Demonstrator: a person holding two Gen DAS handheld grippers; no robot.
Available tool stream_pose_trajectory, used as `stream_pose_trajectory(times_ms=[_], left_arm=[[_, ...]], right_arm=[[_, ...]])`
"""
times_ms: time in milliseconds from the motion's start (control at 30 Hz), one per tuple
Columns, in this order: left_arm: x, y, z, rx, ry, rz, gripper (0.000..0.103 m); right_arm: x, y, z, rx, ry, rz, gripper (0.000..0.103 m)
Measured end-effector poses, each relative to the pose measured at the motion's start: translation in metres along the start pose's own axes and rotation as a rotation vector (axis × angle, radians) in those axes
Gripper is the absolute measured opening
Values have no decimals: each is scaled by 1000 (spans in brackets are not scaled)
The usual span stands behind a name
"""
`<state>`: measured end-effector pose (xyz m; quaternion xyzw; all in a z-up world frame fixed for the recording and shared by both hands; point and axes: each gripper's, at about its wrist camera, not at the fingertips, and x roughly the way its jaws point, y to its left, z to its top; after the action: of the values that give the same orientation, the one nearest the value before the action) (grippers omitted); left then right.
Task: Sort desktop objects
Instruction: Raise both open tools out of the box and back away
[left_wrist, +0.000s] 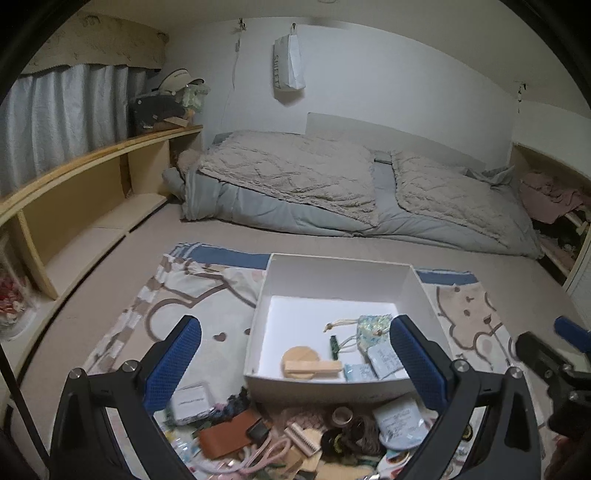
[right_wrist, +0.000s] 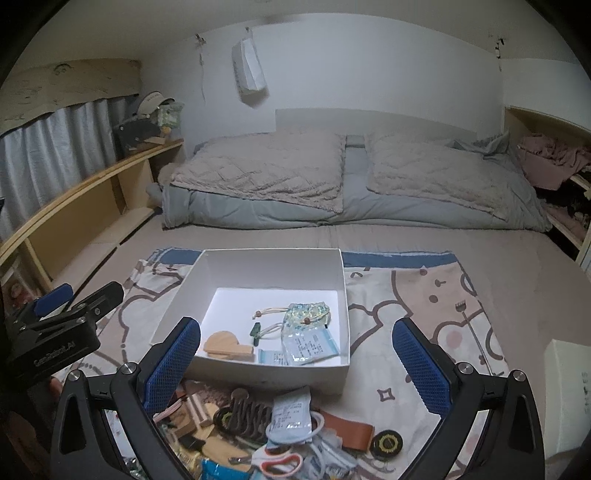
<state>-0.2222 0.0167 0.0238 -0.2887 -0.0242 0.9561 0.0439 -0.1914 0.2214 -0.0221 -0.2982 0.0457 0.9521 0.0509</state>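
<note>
A white open box (left_wrist: 258, 306) (right_wrist: 343, 280) stands on a patterned cloth. It holds a wooden stand (left_wrist: 308, 363) (right_wrist: 227, 345), a patterned drawstring pouch (left_wrist: 371, 328) (right_wrist: 306, 314), a small green piece (left_wrist: 334, 345) and pale sachets (right_wrist: 310, 343). A heap of small objects lies in front of it: a brown leather strap (left_wrist: 229, 434) (right_wrist: 349, 430), scissors (right_wrist: 275, 459), a sachet (right_wrist: 288, 417), a tape roll (left_wrist: 341, 415). My left gripper (left_wrist: 295, 358) is open and empty above the heap. My right gripper (right_wrist: 297, 362) is open and empty above the heap.
The patterned cloth (left_wrist: 184, 288) (right_wrist: 424, 295) lies on a beige mattress. Folded quilts (left_wrist: 295, 177) lie behind. A wooden shelf (left_wrist: 92, 184) runs along the left. A white box (right_wrist: 569, 369) sits at the right edge. The right gripper shows at the right of the left wrist view (left_wrist: 554, 354).
</note>
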Motion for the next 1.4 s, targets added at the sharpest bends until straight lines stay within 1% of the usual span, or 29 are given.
stream_pose_trajectory(times_ms=[133,300,367,500,633,733,867,1000,1300,1400], left_arm=[[-22,0,-10,59,-37,30,103],[-42,3,-22,103,-34,34,103],[-49,5,-25,106,-33,36,103],[-62,8,-33,102,-23,44,103],[-73,8,-39,110,-15,70,103],[-81,11,-43,105,-6,60,103],[-90,13,-48,95,7,33,103],[-98,17,-51,80,13,27,103],[-122,12,-63,125,0,39,103],[-124,11,-68,133,18,35,103]], right_arm=[[-20,4,-8,-10,-22,0,103],[-31,6,-21,-17,-1,4,103],[-36,8,-24,-32,-7,-13,103],[-49,5,-31,-17,-12,-5,103],[-62,4,-37,-13,-23,-8,103],[-72,4,-42,-16,-29,-19,103],[-85,5,-50,-13,-40,-14,103],[-92,6,-58,-17,-37,-7,103],[-92,7,-74,-3,-5,-5,103],[-95,10,-77,-6,-3,-2,103]])
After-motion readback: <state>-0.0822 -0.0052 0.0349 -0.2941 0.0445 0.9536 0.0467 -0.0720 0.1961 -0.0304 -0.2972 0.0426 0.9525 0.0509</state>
